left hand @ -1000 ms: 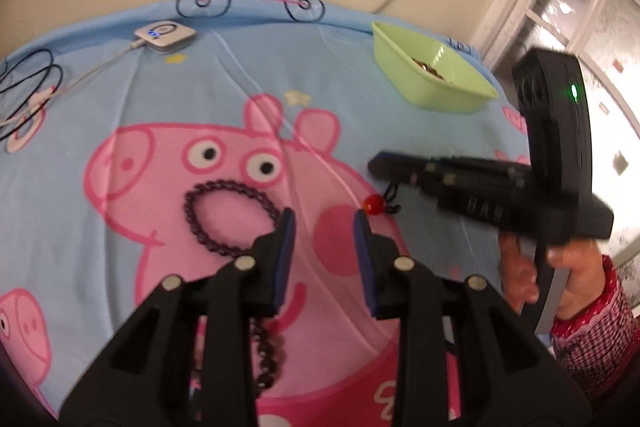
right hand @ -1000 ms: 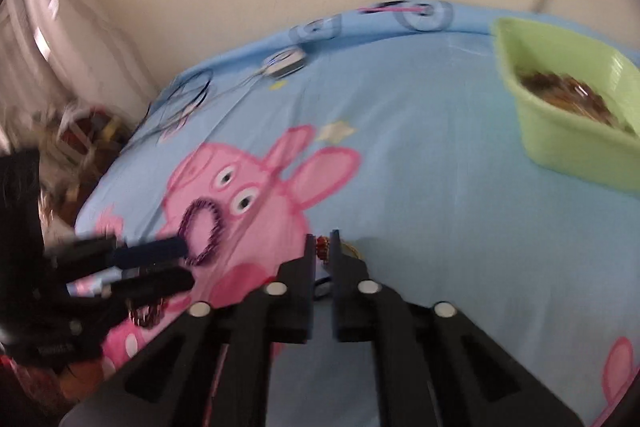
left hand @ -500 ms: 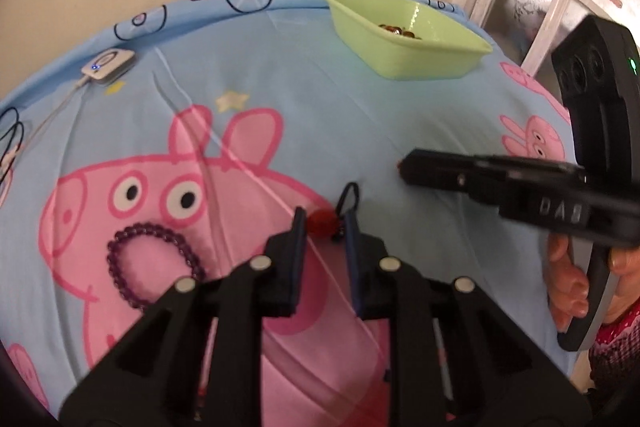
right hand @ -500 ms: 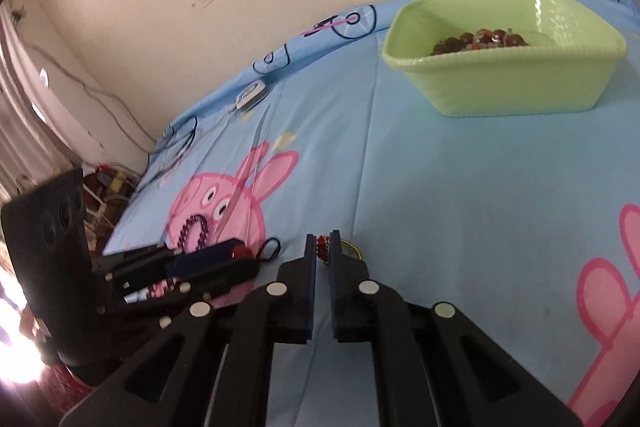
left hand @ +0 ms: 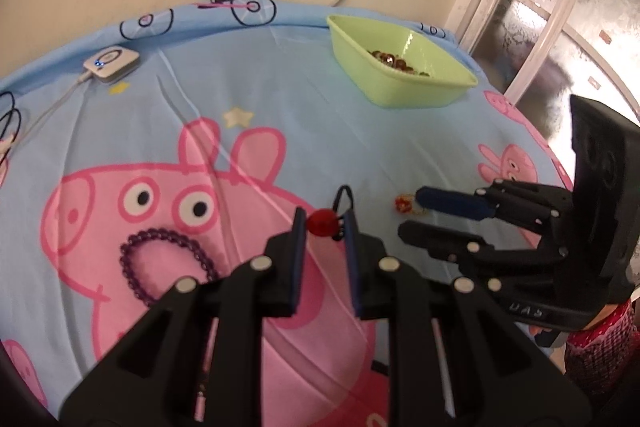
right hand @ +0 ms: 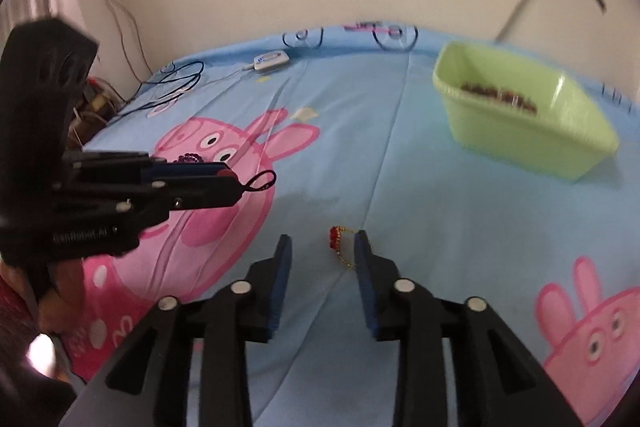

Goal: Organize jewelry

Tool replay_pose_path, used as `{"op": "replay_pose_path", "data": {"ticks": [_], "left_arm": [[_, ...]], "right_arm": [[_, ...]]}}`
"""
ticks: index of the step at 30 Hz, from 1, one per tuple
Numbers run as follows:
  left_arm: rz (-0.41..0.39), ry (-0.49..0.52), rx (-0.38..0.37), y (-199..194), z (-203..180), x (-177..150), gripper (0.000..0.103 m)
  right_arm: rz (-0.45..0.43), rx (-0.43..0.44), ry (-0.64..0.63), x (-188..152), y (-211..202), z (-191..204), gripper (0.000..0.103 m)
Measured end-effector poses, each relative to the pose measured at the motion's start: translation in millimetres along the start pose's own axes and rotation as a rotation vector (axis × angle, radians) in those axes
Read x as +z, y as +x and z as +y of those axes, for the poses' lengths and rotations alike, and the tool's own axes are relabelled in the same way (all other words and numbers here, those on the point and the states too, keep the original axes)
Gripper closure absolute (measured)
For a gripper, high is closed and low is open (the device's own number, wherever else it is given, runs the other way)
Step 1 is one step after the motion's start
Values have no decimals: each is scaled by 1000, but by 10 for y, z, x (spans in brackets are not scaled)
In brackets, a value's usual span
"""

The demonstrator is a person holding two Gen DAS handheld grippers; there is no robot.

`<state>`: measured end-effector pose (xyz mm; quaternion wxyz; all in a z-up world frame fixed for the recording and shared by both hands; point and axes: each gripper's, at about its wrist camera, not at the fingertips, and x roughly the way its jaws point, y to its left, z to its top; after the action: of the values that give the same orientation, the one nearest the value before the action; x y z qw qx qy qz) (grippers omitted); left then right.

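**Red bead piece pinched, gold chain released**

While the left gripper (left hand: 323, 223) pinches a round red bead on a black cord loop (left hand: 322, 221) between its blue-padded tips, its jaws stand narrow, having just closed down onto the piece. In the right wrist view the cord loop sticks out past the tips of that gripper, above the pink pig printed on the light blue cartoon bedsheet (left hand: 280, 99).

Off to the right, the right gripper (right hand: 322, 247) has its jaws apart, having just been opening. A small red-stone ornament on a thin gold chain (right hand: 340, 243) lies on the sheet between the fingers; the red part sits free in the gap, and the chain runs right beside the right-hand pad, where contact cannot be told. In the left wrist view the same ornament lies just at the tip of the blue-padded finger.

A purple beaded bracelet (left hand: 168, 263) lies in a ring on the pig's snout, left of the left gripper. Toward the far right of the sheet stands a pale green rectangular plastic tub (left hand: 400, 75) with brownish beads in its bottom. A small white square device with a blue light (left hand: 112, 63) rests near the far left edge, its cable trailing off. A sleeve in red patterned cloth (left hand: 596, 355) shows below the right gripper's body.
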<state>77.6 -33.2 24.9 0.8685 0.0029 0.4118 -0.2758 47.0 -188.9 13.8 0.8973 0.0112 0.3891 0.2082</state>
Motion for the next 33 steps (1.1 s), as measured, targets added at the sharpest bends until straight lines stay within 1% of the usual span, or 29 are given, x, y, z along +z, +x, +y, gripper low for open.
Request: {"op": "replay_pose_path", "data": {"ticks": [1, 3, 5, 7, 8, 9, 12, 14, 15, 18, 21, 22, 24, 27, 28, 29, 30, 31, 33], "left_arm": [[-1, -1, -3, -10, -2, 3, 86], [-2, -3, -8, -7, -5, 13, 86], [-3, -5, -15, -3, -12, 21, 86], [-5, -4, -18, -2, -13, 26, 85], [-9, -4, -16, -2, -12, 29, 85], [-8, -6, -20, -3, -7, 40, 85], [-6, -17, -42, -1, 1, 100, 86], [-4, -17, -62, 23, -9, 201, 86], [-3, -15, -68, 35, -25, 244, 86], [-7, 6, -89, 90, -139, 473, 85], [-23, 37, -116, 189, -305, 825, 86], [-26, 47, -126, 254, -371, 980, 86], [-25, 51, -144, 395, -468, 1231, 86], [-23, 34, -161, 693, -591, 1599, 85], [-24, 26, -155, 796, -615, 1689, 79], [-17, 16, -141, 880, -628, 1751, 69], [-10, 3, -124, 957, -631, 1804, 68], [-6, -18, -115, 1019, -599, 1859, 68], [-13, -50, -117, 1033, -529, 1897, 68]], "right_arm": [[-22, -8, -5, 9, -44, 5, 90], [-21, -6, 3, 33, -18, -44, 86], [9, -23, 12, 47, 69, -94, 86], [44, -13, 25, 53, 153, -140, 86], [43, -3, 27, 54, 149, -145, 87], [43, -9, 22, 46, 147, -146, 103], [45, 25, 33, 12, 117, -180, 103], [22, 55, 62, 4, 61, -241, 103], [-5, 91, 87, 13, 2, -298, 103], [-70, 126, 153, 98, -153, -461, 103], [-163, 114, 229, 322, -353, -813, 103], [-183, 108, 251, 398, -382, -921, 103], [-212, 107, 300, 545, -401, -1148, 103], [-229, 88, 393, 755, -298, -1519, 103], [-241, 96, 429, 823, -224, -1639, 103], [-246, 90, 461, 860, -160, -1730, 103], [-242, 58, 502, 880, -99, -1809, 96], [-233, 28, 531, 884, -61, -1863, 90], [-261, 15, 552, 873, -64, -1908, 79]]}}
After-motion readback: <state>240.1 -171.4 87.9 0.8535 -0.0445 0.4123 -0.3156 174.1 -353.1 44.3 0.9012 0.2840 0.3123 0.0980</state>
